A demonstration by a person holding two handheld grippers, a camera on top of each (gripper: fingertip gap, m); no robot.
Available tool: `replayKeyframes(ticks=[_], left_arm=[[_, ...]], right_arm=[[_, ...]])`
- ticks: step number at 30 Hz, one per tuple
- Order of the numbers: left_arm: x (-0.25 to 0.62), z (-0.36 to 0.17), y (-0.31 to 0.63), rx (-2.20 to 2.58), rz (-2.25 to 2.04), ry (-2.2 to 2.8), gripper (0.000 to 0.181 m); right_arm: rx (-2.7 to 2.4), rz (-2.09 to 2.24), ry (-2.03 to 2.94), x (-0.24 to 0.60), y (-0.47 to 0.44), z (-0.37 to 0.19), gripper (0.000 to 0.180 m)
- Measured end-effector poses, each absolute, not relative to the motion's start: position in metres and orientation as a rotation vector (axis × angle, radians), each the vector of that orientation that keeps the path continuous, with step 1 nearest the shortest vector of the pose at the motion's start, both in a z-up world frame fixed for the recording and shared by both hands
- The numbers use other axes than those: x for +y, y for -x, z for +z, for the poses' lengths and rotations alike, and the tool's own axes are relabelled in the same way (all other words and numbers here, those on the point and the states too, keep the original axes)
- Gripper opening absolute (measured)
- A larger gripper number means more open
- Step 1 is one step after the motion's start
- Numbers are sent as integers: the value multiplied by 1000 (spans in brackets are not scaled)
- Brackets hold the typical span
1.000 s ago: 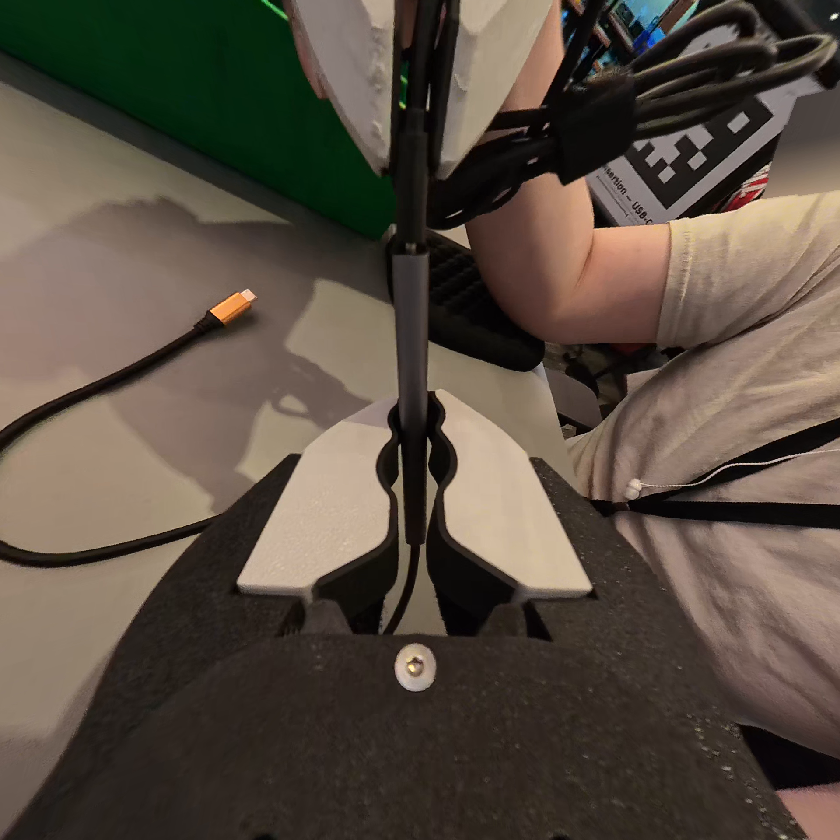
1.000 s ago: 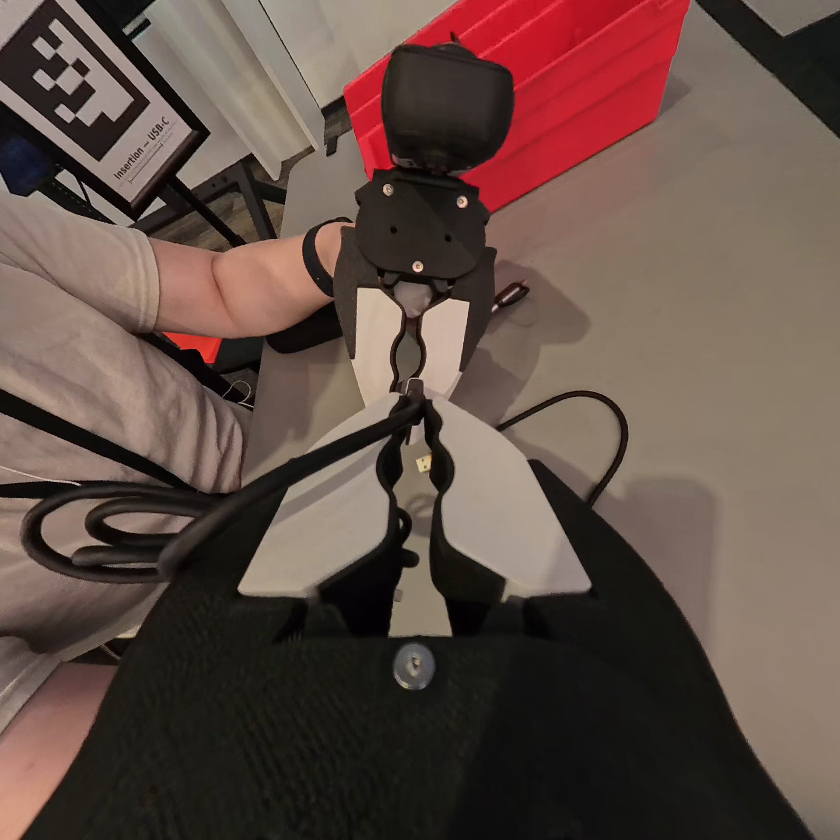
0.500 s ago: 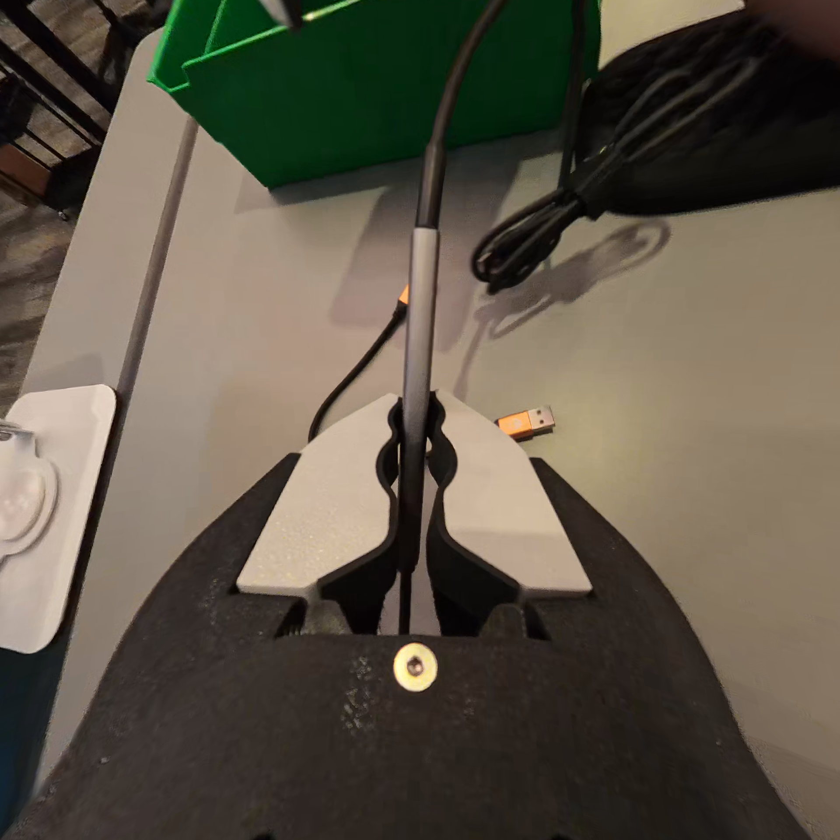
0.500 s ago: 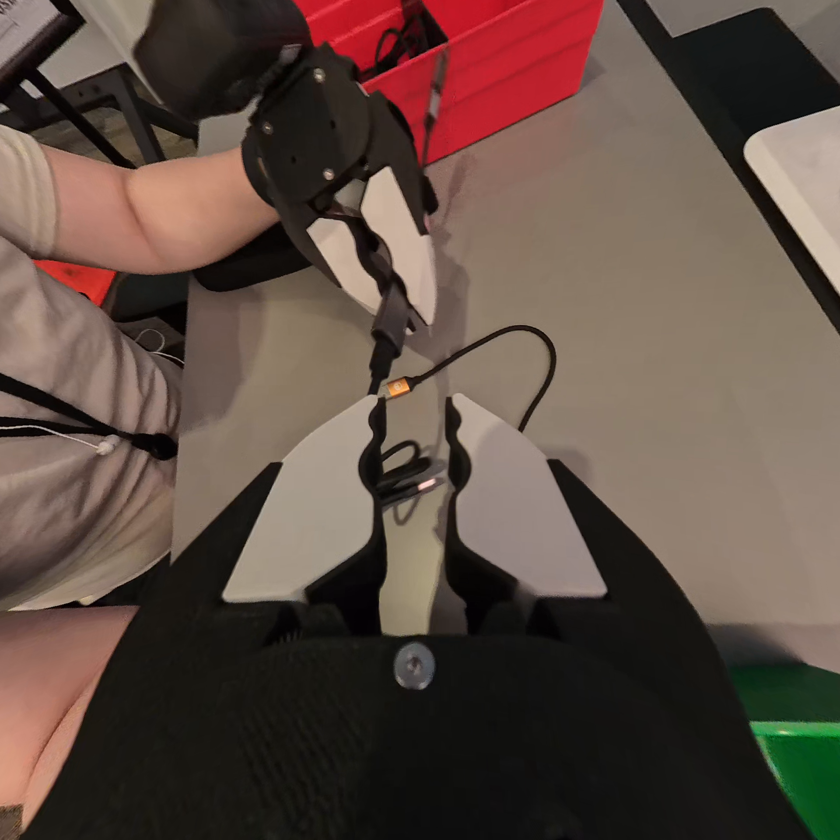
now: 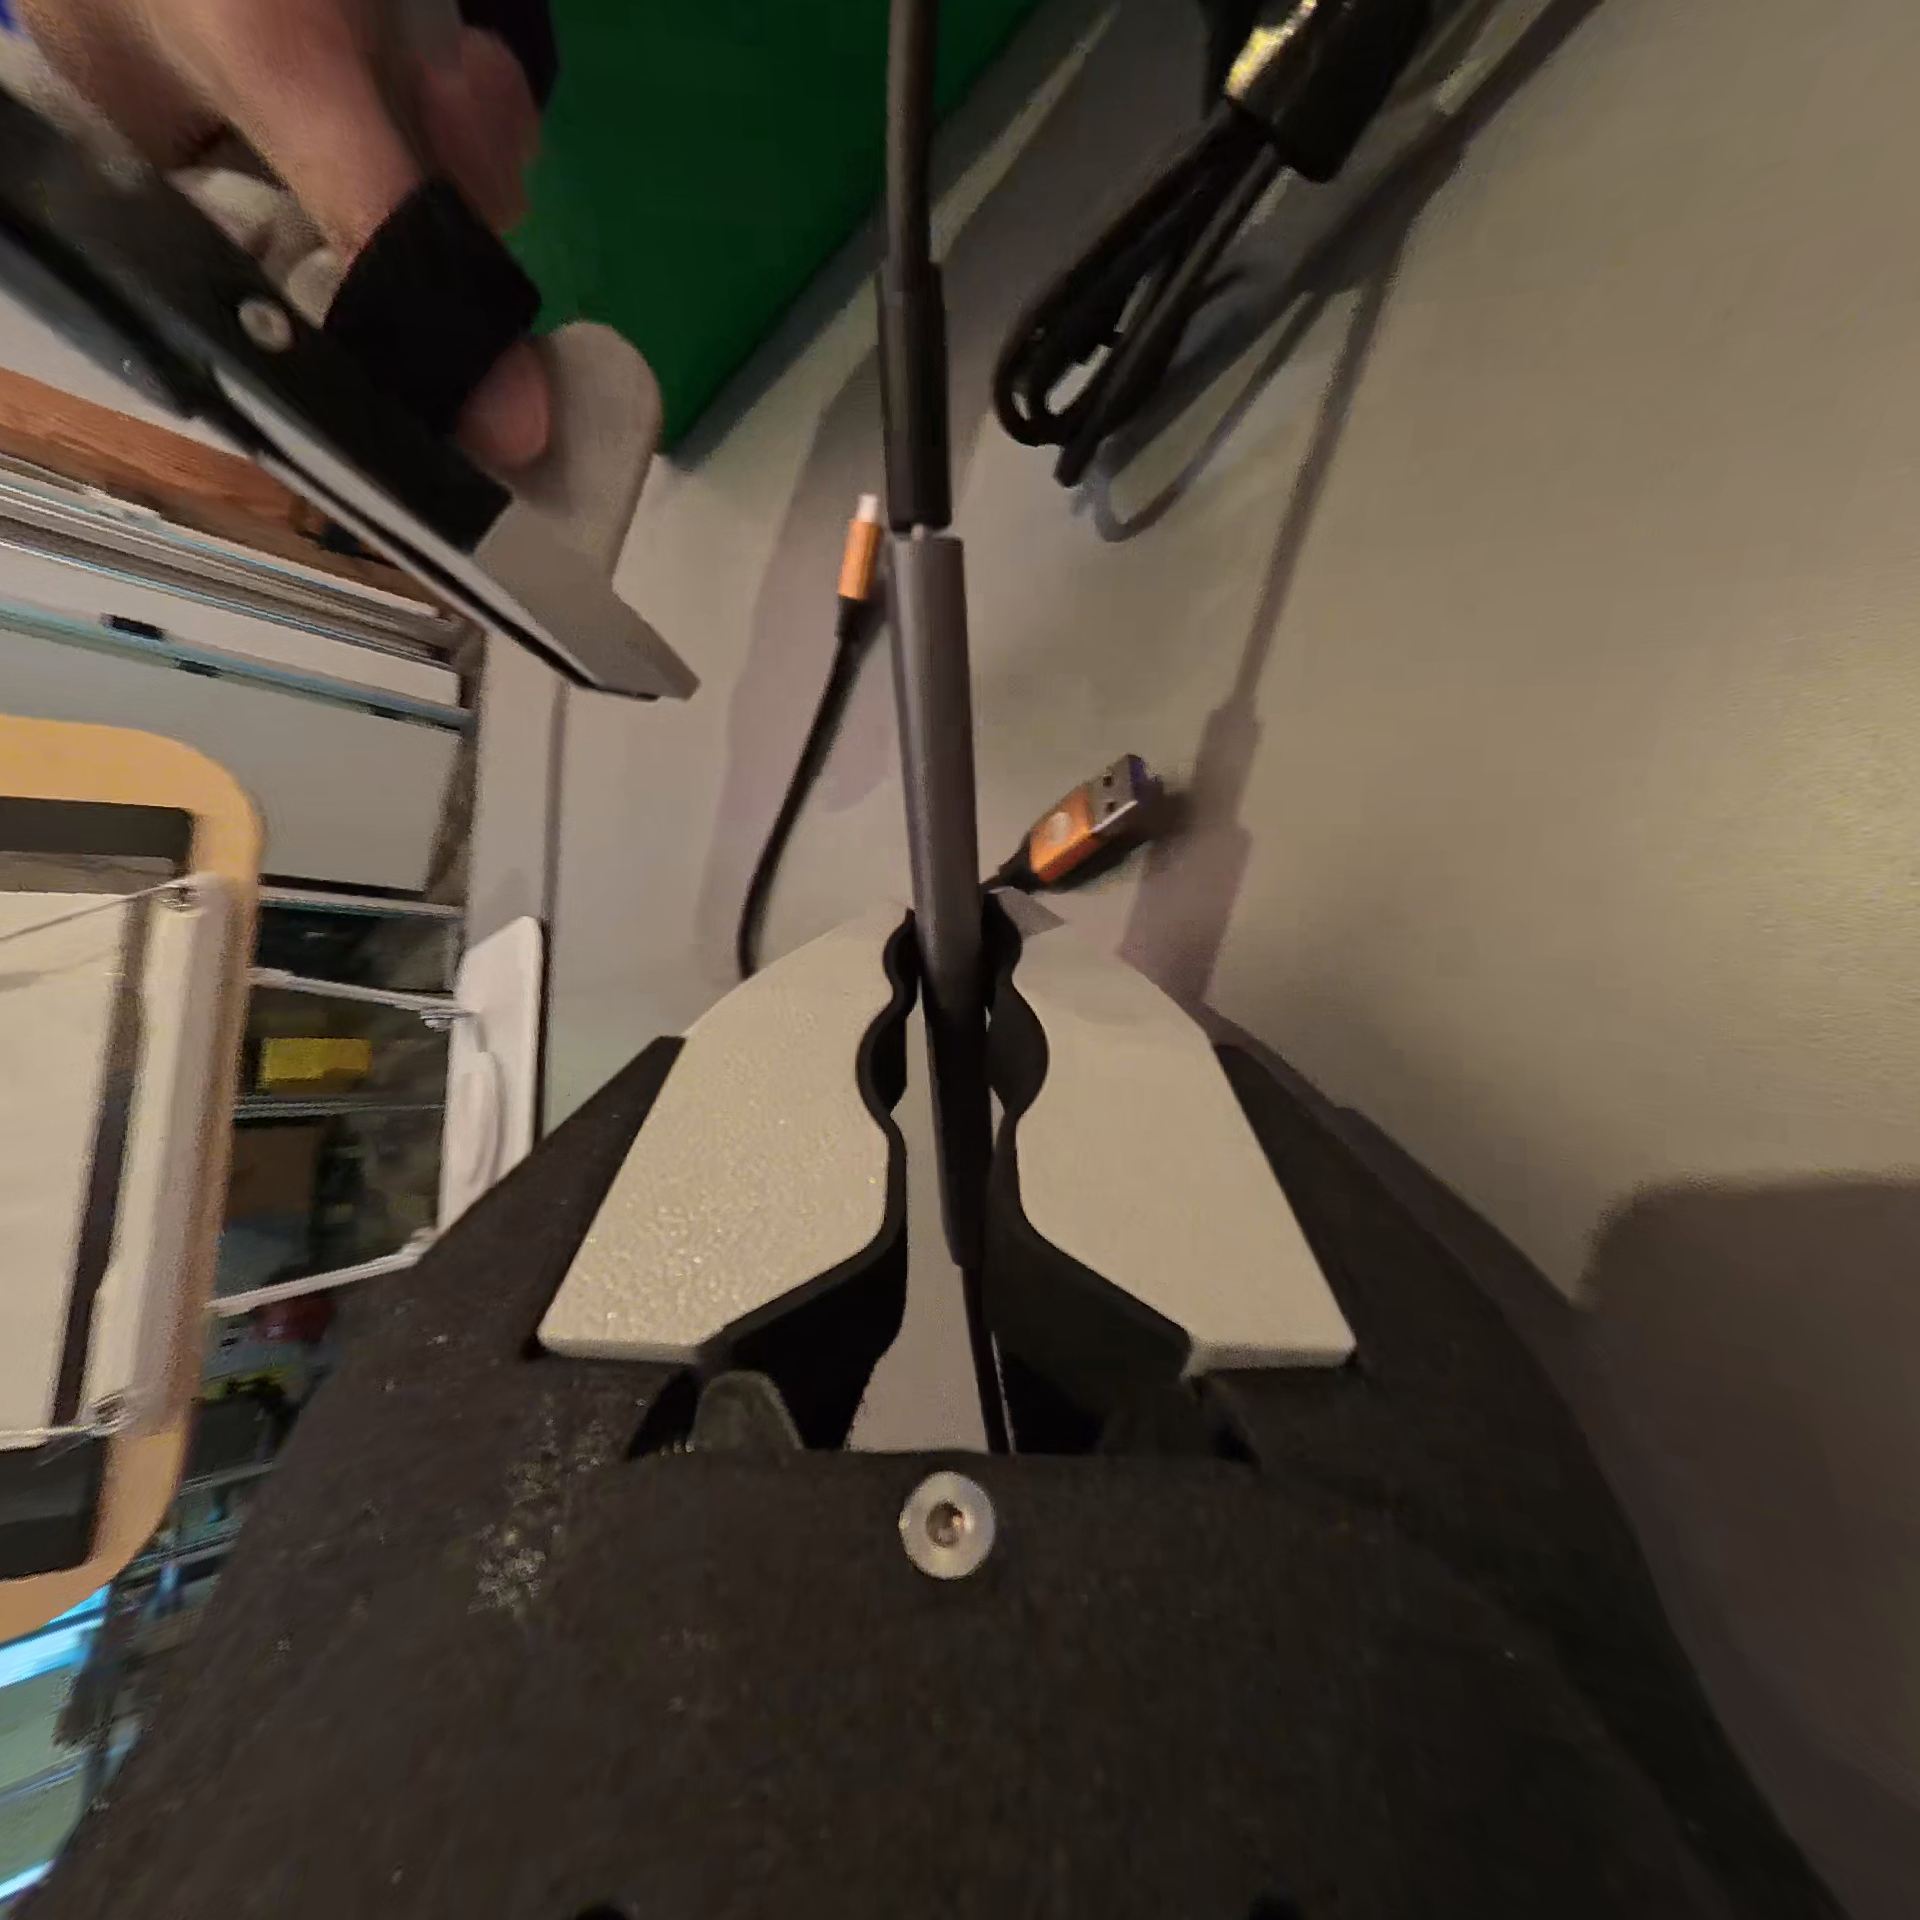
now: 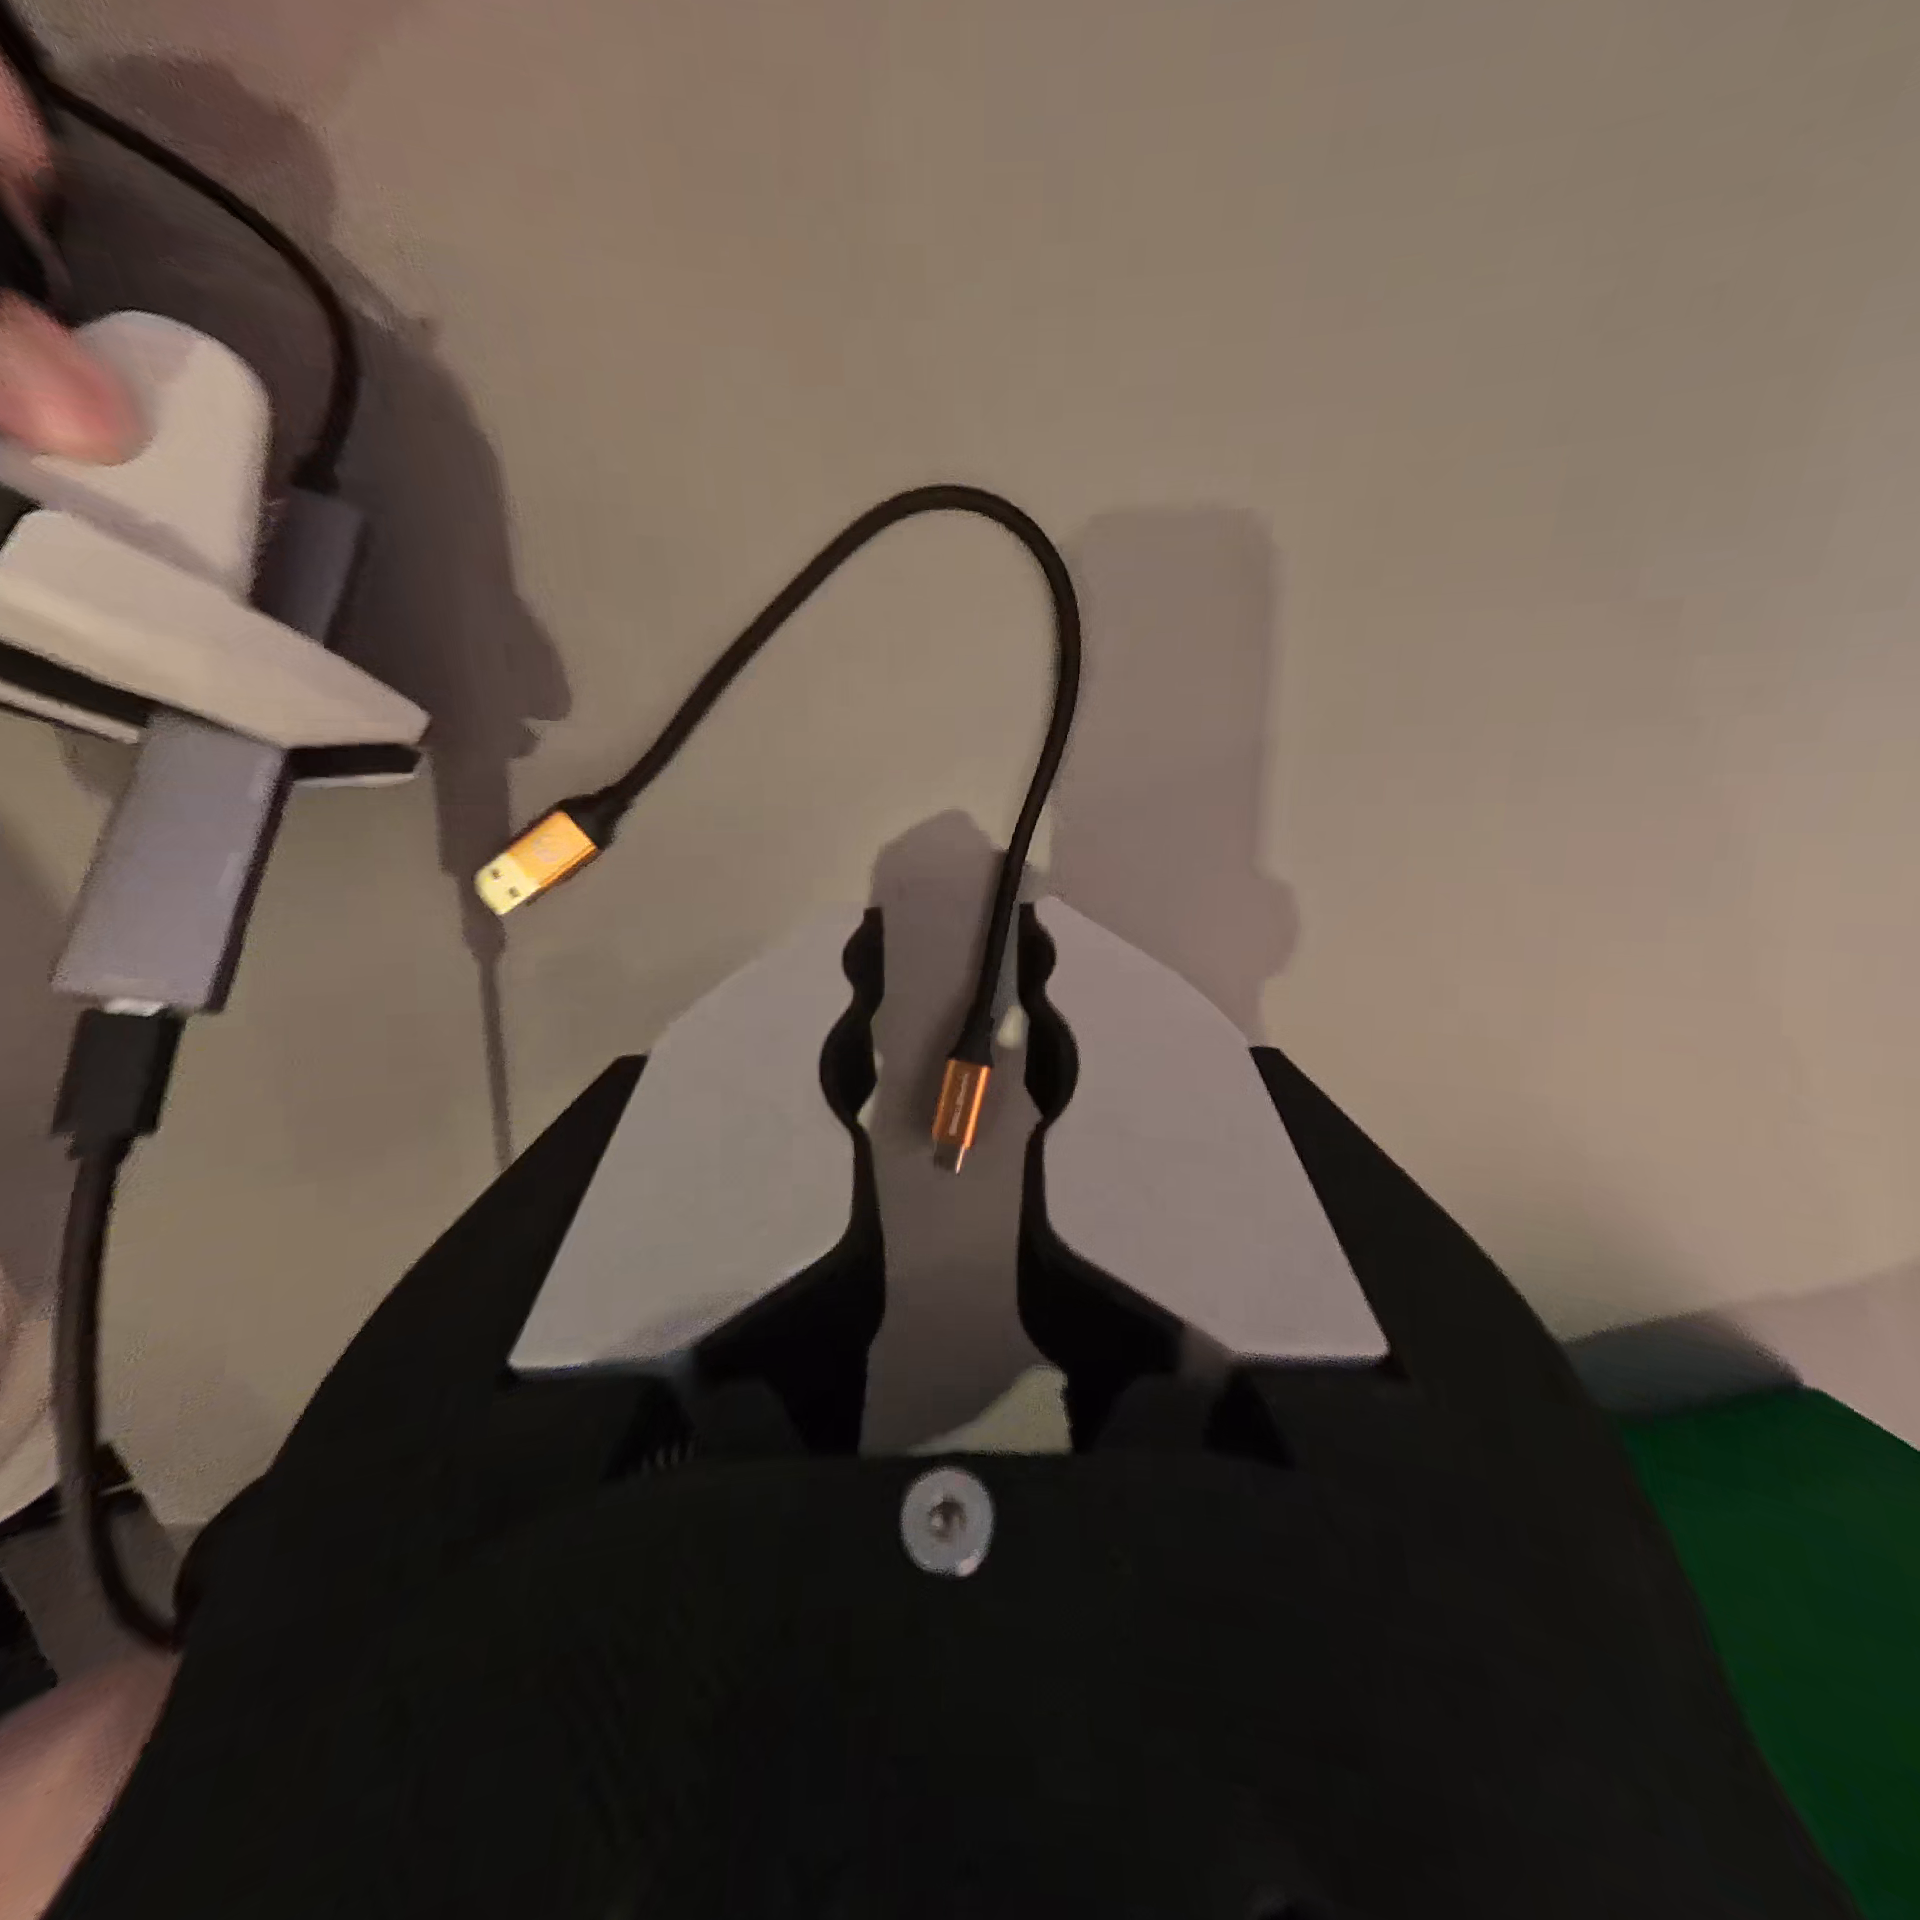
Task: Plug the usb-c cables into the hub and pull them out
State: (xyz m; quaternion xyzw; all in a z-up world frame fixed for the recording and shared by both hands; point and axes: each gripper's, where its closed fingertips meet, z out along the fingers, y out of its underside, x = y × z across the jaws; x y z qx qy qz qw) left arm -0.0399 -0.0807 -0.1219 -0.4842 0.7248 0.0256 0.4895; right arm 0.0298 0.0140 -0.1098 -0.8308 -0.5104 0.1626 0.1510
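My left gripper [image 5: 951, 920] is shut on the grey hub [image 5: 933, 748], which points away from me. A black cable plug [image 5: 912, 416] sits in the hub's far end. The hub [image 6: 177, 873] and the left gripper [image 6: 239, 707] also show at the left of the right wrist view. My right gripper [image 6: 951, 925] is open just above the table. The orange USB-C plug [image 6: 961, 1107] of a short black cable [image 6: 1049, 582] lies between its fingers, untouched. That cable's orange USB-A plug [image 6: 540, 857] lies to the left. Both plugs show in the left wrist view: USB-C [image 5: 860, 561] and USB-A [image 5: 1086, 831].
A bundled black cable [image 5: 1122, 332] hangs from the plugged cable, above the grey table [image 6: 1455, 520]. A green bin [image 5: 727, 208] stands at the far edge and shows at the lower right of the right wrist view [image 6: 1787, 1579]. Shelving [image 5: 312, 987] lies beyond the table's left edge.
My right gripper let go of the black cable at the hub, opened, and moved down over the orange USB-C plug. My left gripper swung round with the hub still held.
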Motion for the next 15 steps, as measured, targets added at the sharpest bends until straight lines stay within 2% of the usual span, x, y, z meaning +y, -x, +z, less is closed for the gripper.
replayKeyframes(ticks=[8,12,15], left_arm=[[-98,-145,32,1821,-196,1387,23],[-104,-144,31,1807,-322,1472,46],[-107,-141,32,1797,-382,1513,55]], right_arm=[[-1517,312,2415,31,-17,-152,25],[-1545,249,2415,35,-18,-162,18],[-1528,249,2411,38,-18,-161,14]])
